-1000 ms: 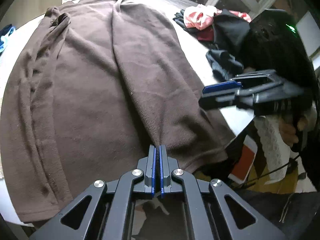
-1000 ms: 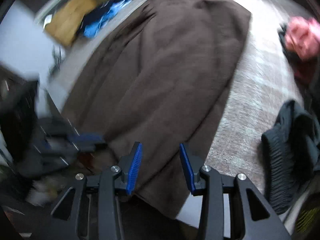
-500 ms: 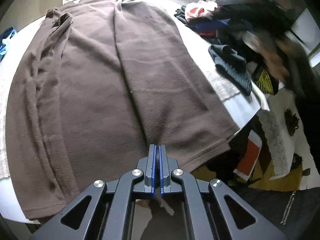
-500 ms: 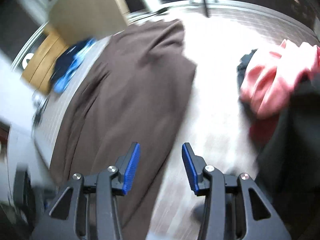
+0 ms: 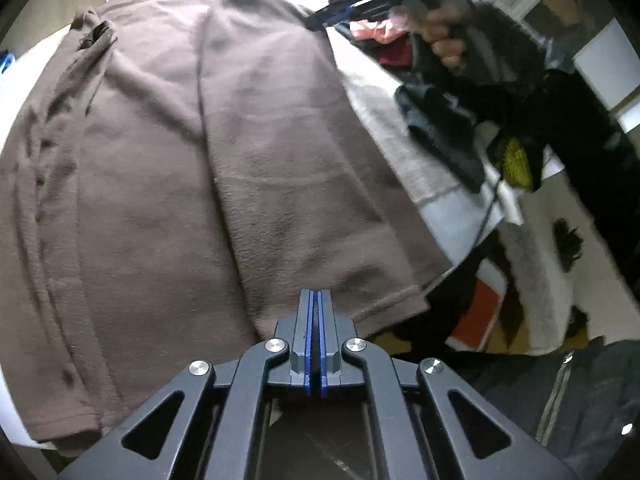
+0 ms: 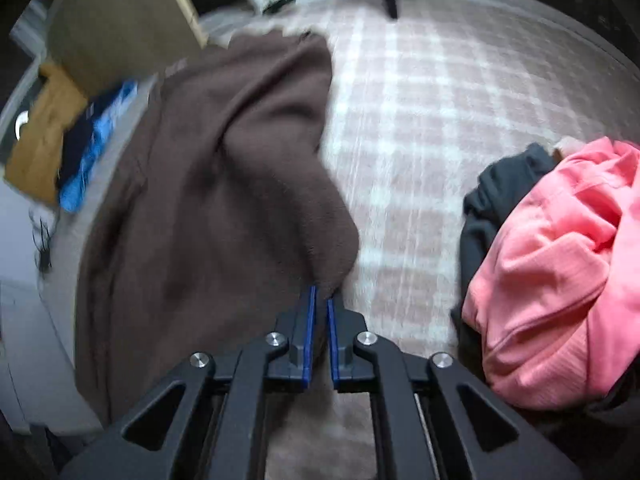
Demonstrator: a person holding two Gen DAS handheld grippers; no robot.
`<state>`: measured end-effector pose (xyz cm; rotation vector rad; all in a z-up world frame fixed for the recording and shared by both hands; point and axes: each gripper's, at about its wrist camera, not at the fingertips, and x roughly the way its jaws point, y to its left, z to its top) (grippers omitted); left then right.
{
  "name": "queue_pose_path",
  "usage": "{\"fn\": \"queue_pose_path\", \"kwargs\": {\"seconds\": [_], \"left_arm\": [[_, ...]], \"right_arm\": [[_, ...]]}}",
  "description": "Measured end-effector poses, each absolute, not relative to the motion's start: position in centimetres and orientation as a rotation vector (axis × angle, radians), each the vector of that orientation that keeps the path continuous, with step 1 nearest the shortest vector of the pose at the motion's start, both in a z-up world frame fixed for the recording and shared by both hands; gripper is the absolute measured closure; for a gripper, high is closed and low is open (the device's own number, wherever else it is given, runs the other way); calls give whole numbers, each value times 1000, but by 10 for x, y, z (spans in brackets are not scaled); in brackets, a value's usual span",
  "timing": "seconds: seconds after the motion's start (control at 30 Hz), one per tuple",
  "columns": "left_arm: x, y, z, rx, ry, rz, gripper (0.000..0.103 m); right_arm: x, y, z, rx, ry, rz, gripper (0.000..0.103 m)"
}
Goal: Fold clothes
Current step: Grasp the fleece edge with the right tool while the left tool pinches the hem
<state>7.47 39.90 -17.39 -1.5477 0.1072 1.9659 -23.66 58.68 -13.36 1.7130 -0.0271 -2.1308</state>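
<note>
A large brown fleece garment (image 5: 160, 180) lies spread on the table, its hem at the near edge. My left gripper (image 5: 318, 296) is shut at that hem, where a long crease begins, and it seems to pinch the fabric. In the right wrist view the same brown garment (image 6: 208, 200) fills the left half. There my right gripper (image 6: 321, 300) is nearly closed, with a fold of the garment's right edge between its blue pads. From the left wrist view, the right gripper (image 5: 320, 22) shows at the garment's far right side, held by a hand (image 5: 444, 36).
A pink garment (image 6: 560, 240) lies on dark clothes at the right of the checked tablecloth (image 6: 420, 100). More dark clothes (image 5: 444, 132) are heaped along the table's right side. Blue cloth (image 6: 92, 148) lies off the left edge, with floor clutter beyond the near corner.
My right gripper travelled from the near hem corner up along the garment's right edge and went from open to closed on the fabric. The left gripper stayed shut at the hem.
</note>
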Motion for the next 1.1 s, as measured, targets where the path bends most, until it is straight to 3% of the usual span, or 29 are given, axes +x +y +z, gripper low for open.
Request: {"fn": "queue_pose_path", "kwargs": {"seconds": [0.07,0.13,0.2,0.27,0.37,0.5,0.57,0.6,0.7,0.73,0.77,0.8,0.83,0.9,1.03,1.1], "left_arm": [[75,395,-170,-1548,162,2009,102],[76,390,-159,-1531,136,2032,99],[80,394,-146,-1477,137,2043,93],[83,408,-138,-1416,141,2018,85],[86,435,-142,-1379,155,1938,85],[95,458,-154,-1402,208,1886,80],[101,463,-156,-1401,231,1886,61],[102,464,-157,-1398,250,1893,58],[101,461,-167,-1441,300,1916,68],[99,458,-171,-1453,274,1918,84],[96,455,-174,-1465,247,1920,89],[94,452,-175,-1463,209,1920,92],[91,449,-173,-1466,174,1919,98],[88,444,-167,-1456,98,1915,99],[93,444,-153,-1367,27,1916,97],[95,451,-160,-1416,137,1933,89]], "right_arm": [[-237,590,-117,1685,-17,-2143,81],[-244,591,-94,1587,-33,-2183,49],[-258,583,-81,1497,1,-2199,37],[-270,570,-76,1435,48,-2196,37],[-288,537,-95,1485,148,-2109,38],[-283,524,-113,1504,477,-2175,38],[-282,528,-116,1514,457,-2157,38],[-281,530,-118,1519,447,-2148,38],[-279,536,-122,1534,417,-2122,38],[-279,537,-123,1538,407,-2113,38],[-278,539,-125,1543,398,-2104,38],[-278,541,-126,1548,388,-2095,47],[-277,543,-128,1552,378,-2085,71],[-277,546,-130,1556,361,-2073,83],[-277,544,-126,1540,390,-2067,83],[-276,543,-121,1527,437,-2065,77]]}}
